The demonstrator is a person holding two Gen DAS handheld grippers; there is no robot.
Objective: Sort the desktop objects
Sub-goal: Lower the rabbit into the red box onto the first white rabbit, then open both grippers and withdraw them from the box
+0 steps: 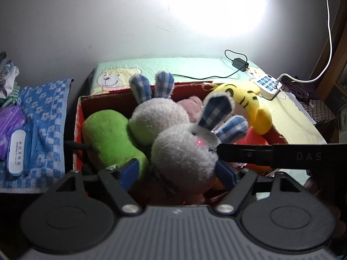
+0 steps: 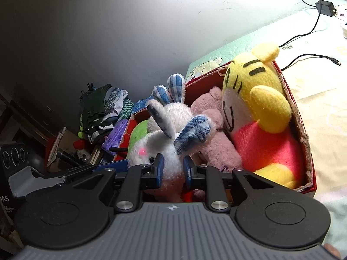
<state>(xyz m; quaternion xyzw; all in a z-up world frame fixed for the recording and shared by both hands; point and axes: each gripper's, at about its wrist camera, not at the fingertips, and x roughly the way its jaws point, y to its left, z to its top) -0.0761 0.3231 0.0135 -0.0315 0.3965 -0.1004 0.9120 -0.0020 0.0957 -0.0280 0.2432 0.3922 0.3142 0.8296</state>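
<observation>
Stuffed rabbit (image 1: 184,158), white with blue checked ears, lay nearest at the front of the red box (image 1: 79,117), on top of the other toys. The left gripper (image 1: 176,173) was spread wide, its blue fingers (image 1: 128,173) on either side of the rabbit's round head; whether the pads pressed into the fur could not be told. In the right wrist view the right gripper (image 2: 172,171) had its fingers (image 2: 159,165) closed in on the same rabbit (image 2: 164,151), the white fur squeezed between the two blue pads. A small red light spot showed on the rabbit's face in both views.

Just behind it lay a second white rabbit (image 1: 156,112) with its checked ears pointing up toward the back wall of the box. A green plush toy (image 1: 112,138) filled the left side of the box, touching both rabbits. A pink plush toy (image 2: 213,130) sat between the rabbits and a large yellow tiger toy (image 2: 256,108) in a red shirt, which leaned against the right wall of the box.

The box stood on a bed with a pale cartoon-bear sheet (image 1: 195,67). Farther back on the sheet lay a white power strip (image 1: 267,84) and a black charger (image 1: 239,64) with its cable. To the left of the box lay a blue flowered towel (image 1: 43,117).
</observation>
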